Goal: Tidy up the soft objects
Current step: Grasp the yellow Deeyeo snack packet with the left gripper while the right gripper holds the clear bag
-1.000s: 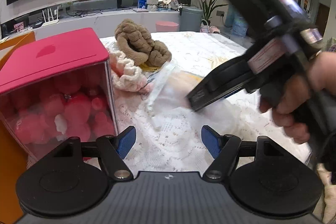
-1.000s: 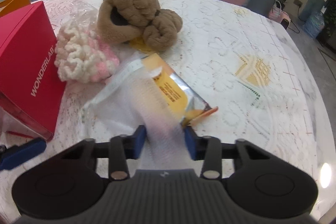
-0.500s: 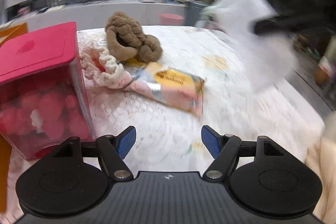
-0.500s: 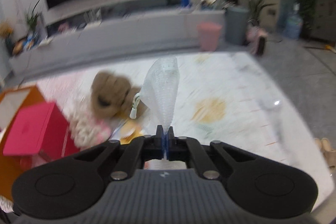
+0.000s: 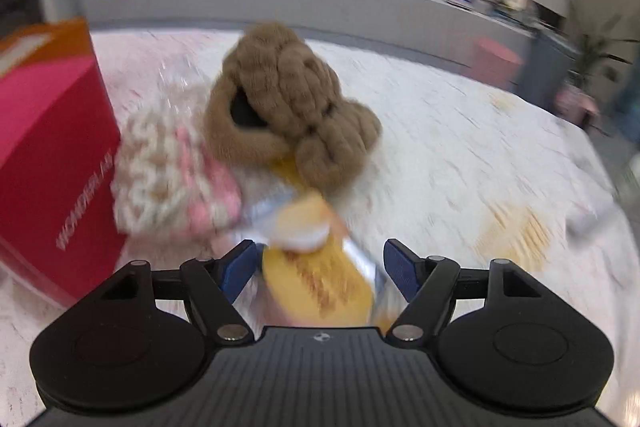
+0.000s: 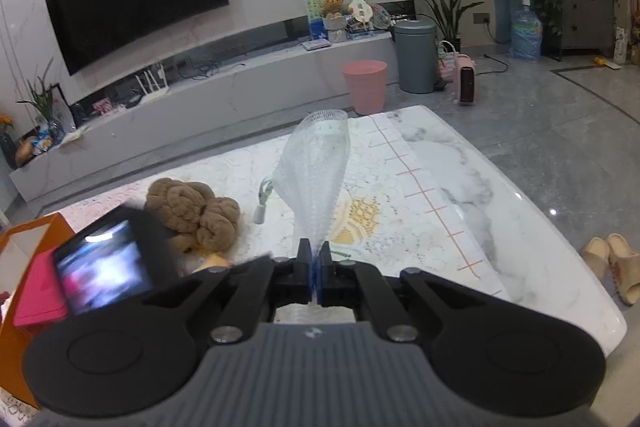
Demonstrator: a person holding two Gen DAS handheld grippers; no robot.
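Observation:
My right gripper (image 6: 315, 267) is shut on a white mesh bag (image 6: 318, 167) and holds it up above the table. My left gripper (image 5: 320, 265) is open, its blue fingertips on either side of a yellow snack packet (image 5: 316, 275) on the lace tablecloth. Beyond the packet lie a brown plush piece (image 5: 288, 107) and a cream-and-pink knitted piece (image 5: 172, 163). The brown plush also shows in the right wrist view (image 6: 192, 211). The left wrist view is blurred.
A red box (image 5: 48, 163) stands at the left, with an orange box (image 5: 60, 31) behind it. The back of the left gripper with its screen (image 6: 104, 267) shows low left in the right wrist view. The table's right edge (image 6: 560, 267) drops to the floor.
My right gripper has lifted the mesh bag off the packet and raised it high. My left gripper has moved forward and down so the yellow packet sits between its open fingers.

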